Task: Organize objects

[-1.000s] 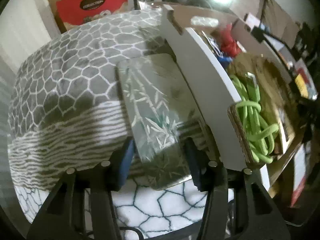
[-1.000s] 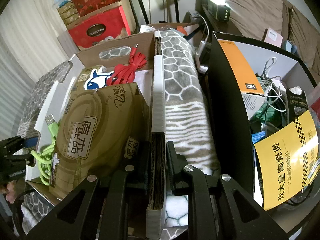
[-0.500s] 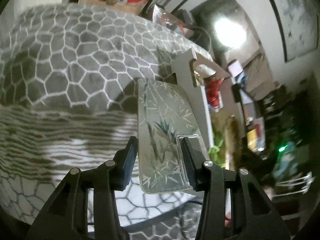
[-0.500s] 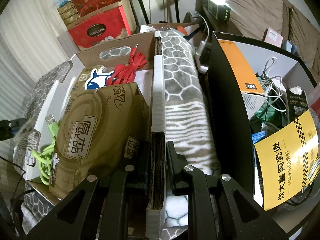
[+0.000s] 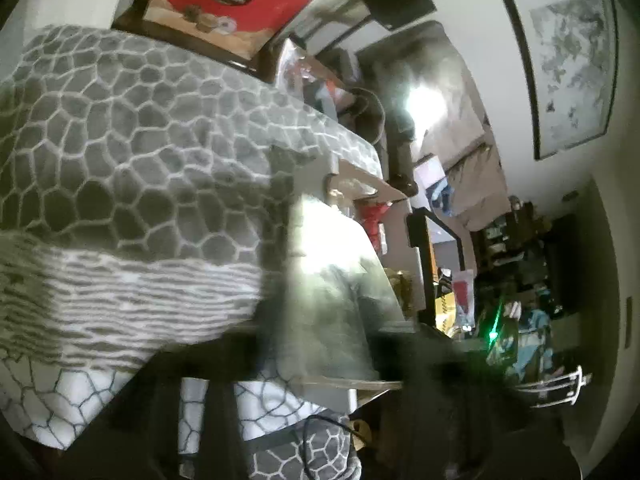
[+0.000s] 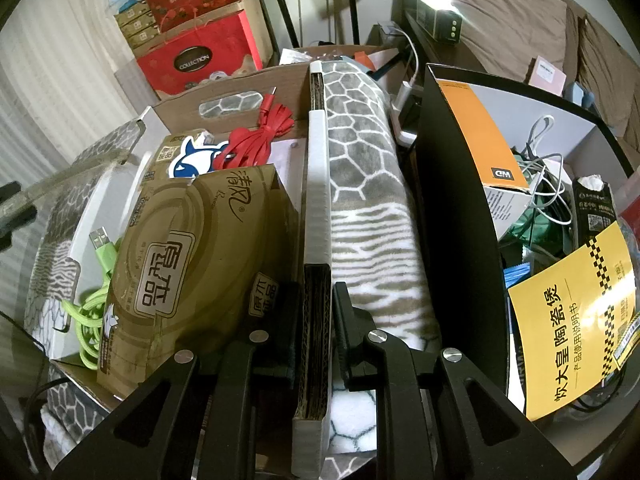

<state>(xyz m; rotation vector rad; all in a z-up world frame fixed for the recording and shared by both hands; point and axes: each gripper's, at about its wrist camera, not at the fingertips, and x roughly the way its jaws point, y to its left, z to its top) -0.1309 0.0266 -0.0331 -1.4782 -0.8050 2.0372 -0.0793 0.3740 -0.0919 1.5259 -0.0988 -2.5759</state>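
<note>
My left gripper (image 5: pixel 320 320) holds a clear phone case (image 5: pixel 332 300) with a bamboo print; the view is blurred by motion. In the right wrist view the case (image 6: pixel 76 168) hangs over the left wall of the white cardboard box (image 6: pixel 318 184), held from the left edge of the view. My right gripper (image 6: pixel 316 304) is shut on the box's right wall. Inside the box lie a brown tissue pack (image 6: pixel 192 264), a green USB cable (image 6: pixel 96 280) and a red cable (image 6: pixel 260 136).
The box rests on a grey and white patterned blanket (image 6: pixel 368 184). A black bin (image 6: pixel 452 216) full of cables, an orange box and a yellow leaflet (image 6: pixel 576 320) stands to the right. Red gift boxes (image 6: pixel 196 60) are stacked behind.
My left gripper has lifted the phone case off the blanket and swung it up toward the box's left wall. The right gripper has not moved.
</note>
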